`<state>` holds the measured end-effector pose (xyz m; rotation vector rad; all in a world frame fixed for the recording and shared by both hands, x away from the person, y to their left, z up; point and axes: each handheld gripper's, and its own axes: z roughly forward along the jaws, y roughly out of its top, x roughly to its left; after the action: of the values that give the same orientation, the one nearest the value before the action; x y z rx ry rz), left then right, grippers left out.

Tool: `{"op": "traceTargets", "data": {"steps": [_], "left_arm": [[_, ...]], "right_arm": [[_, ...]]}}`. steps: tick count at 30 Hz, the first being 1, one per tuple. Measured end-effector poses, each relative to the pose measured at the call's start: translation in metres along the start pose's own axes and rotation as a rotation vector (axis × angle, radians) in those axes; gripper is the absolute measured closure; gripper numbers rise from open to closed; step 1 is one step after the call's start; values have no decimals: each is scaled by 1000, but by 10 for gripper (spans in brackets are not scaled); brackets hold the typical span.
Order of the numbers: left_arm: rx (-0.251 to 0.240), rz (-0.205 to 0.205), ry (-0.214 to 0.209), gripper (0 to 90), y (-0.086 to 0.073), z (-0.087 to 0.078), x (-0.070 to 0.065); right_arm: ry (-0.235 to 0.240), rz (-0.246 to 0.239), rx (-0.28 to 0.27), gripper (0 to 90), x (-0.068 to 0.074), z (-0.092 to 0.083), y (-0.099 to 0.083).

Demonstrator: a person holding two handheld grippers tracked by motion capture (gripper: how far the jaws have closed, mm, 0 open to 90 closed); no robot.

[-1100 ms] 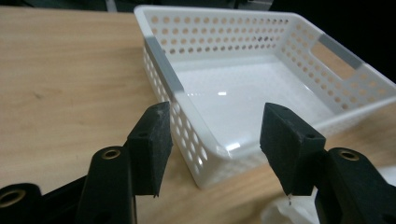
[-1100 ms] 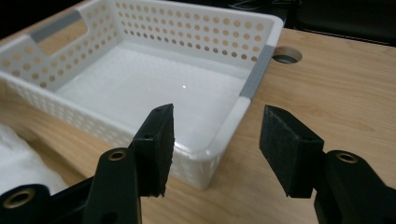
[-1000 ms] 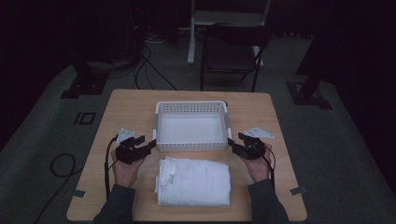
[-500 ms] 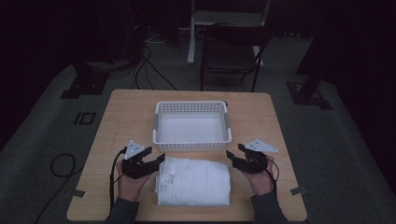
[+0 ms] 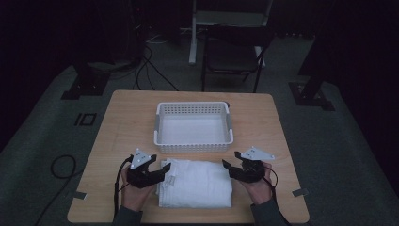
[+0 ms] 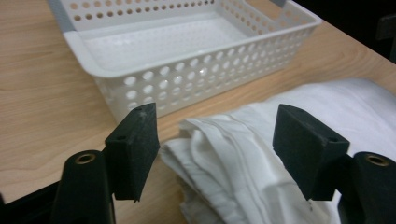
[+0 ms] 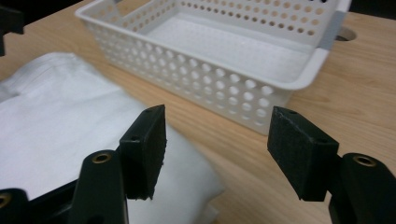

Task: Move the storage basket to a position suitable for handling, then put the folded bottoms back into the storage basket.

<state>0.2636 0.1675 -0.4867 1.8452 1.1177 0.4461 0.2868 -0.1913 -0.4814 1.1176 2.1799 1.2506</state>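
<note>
- High view: folded white cloth (image 5: 196, 183) lying on the near half of the wooden surface (image 5: 122, 117), just in front of the white perforated basket (image 5: 193, 128) (empty inside). Left tongs (image 5: 160, 172) at the cloth's left edge, right tongs (image 5: 227, 167) at its right edge, each carried by a hand coming in from the bottom. A dark chair (image 5: 234, 52) standing beyond the far edge of the surface.
- Left gripper view: left tongs (image 6: 215, 140) with jaws apart, having just been opening; crumpled folds at the corner of the cloth (image 6: 243, 158) seen in the gap, pads pressing on nothing. Basket (image 6: 187, 51) behind, its perforated wall near the cloth.
- Right gripper view: right tongs (image 7: 217, 144) likewise spread, having just been opening, gripping nothing (bare wood in most of the gap). Cloth (image 7: 70, 126) reaching under and behind the jaw at the left of this view; whether touching it, hard to tell. Basket (image 7: 224, 51) close behind, its corner near the other jaw.
</note>
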Motion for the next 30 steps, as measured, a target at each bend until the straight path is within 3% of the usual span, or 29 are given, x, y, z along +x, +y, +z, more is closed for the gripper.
{"op": "traceTargets", "data": {"steps": [9, 18, 22, 25, 30], "left_arm": [[16, 15, -10, 251, -6, 3, -9], [43, 23, -2, 167, -14, 6, -16], [64, 23, -5, 153, -19, 9, -15], [87, 25, 23, 153, -24, 13, -13], [104, 3, 28, 123, -33, 22, -7]], "right_arm": [[26, -37, 23, 344, 14, 2, -7], [47, -61, 47, 248, 27, 4, -13], [50, -74, 60, 222, 32, 4, -18], [51, -79, 69, 212, 33, 6, -20], [59, -67, 121, 179, 34, 14, -27]]}}
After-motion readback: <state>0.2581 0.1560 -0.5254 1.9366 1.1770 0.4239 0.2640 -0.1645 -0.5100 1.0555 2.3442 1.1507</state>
